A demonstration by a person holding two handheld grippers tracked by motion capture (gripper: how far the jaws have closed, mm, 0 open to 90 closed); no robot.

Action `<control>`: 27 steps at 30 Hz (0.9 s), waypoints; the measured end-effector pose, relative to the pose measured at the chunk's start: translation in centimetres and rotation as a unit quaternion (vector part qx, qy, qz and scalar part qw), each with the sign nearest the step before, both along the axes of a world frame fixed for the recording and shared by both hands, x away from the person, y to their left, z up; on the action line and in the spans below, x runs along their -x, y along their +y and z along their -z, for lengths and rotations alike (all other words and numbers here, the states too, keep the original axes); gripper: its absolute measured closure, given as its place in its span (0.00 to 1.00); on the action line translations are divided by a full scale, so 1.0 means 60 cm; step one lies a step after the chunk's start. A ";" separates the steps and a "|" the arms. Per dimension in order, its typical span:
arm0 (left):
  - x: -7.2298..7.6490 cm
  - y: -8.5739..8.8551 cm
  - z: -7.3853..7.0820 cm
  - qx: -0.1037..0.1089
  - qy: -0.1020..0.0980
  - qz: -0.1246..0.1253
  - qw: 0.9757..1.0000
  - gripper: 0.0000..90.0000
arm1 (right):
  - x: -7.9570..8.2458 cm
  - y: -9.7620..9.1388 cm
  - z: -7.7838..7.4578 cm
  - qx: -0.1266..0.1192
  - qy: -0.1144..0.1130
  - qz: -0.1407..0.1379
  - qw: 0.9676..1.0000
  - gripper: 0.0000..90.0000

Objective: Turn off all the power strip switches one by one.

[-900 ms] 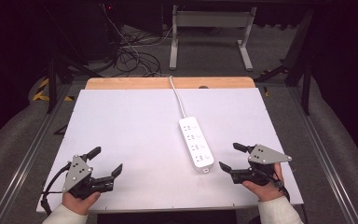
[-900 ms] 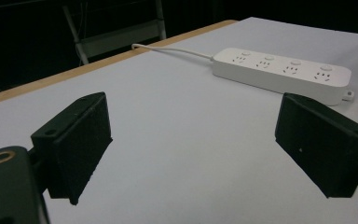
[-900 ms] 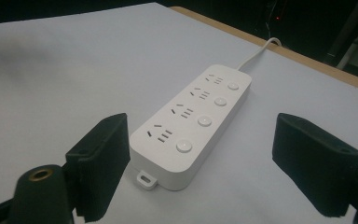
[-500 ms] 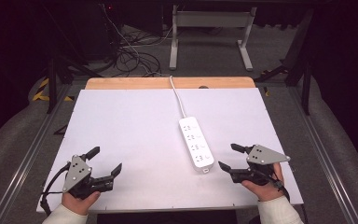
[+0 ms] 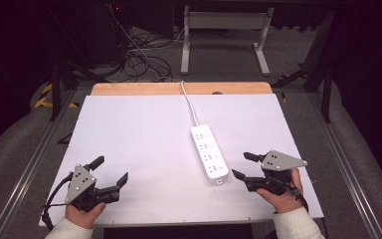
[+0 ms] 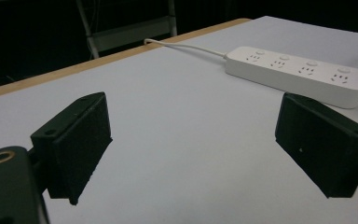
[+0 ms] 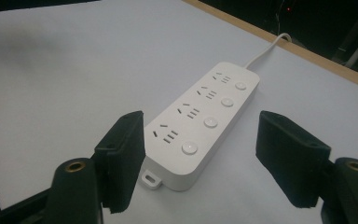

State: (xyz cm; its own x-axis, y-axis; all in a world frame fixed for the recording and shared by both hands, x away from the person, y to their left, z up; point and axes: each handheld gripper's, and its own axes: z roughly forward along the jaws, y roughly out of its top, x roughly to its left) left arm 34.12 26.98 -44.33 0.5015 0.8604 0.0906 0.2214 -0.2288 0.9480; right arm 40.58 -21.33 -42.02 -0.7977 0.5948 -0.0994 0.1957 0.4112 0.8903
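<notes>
A white power strip (image 5: 209,153) with several sockets and round buttons lies on the white table top (image 5: 139,134). Its cord (image 5: 189,103) runs off over the far edge. My right gripper (image 5: 240,165) is held just right of the strip's near end, open, with nothing between its fingers. In the right gripper view the strip (image 7: 223,88) lies straight ahead of the open right gripper (image 7: 200,119), just beyond its jaws. My left gripper (image 5: 110,170) rests open near the front left of the table. From the open left gripper (image 6: 193,121), the strip (image 6: 298,74) shows far off at the upper right.
A wooden strip (image 5: 179,88) borders the table's far edge. Beyond it, a white desk frame (image 5: 224,30) and tangled cables (image 5: 139,55) sit on the dark floor. Metal rails (image 5: 338,149) run along both sides of the table.
</notes>
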 end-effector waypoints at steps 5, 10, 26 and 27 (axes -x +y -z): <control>0.002 -0.005 0.000 -0.013 -0.007 0.001 1.000 0.12 | -0.009 0.007 -0.013 0.001 -0.004 0.002 1.000 0.38; 0.002 -0.007 0.000 -0.017 -0.007 0.002 1.000 0.12 | -0.023 0.018 -0.024 0.000 -0.001 0.000 1.000 0.38; 0.002 -0.008 0.000 -0.022 -0.008 0.004 1.000 0.12 | -0.074 0.061 -0.029 0.015 0.015 -0.006 1.000 0.39; 0.001 -0.007 0.000 -0.023 -0.009 0.003 1.000 0.12 | -0.077 0.064 -0.029 0.015 0.015 -0.006 1.000 0.39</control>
State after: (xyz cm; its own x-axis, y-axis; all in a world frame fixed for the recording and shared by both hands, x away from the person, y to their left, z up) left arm 34.03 26.53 -44.36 0.5048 0.8519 0.1395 0.2035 -0.2745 0.9398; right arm 45.19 -17.50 -40.26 -0.8080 0.5817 -0.0936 0.2162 0.4404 0.8714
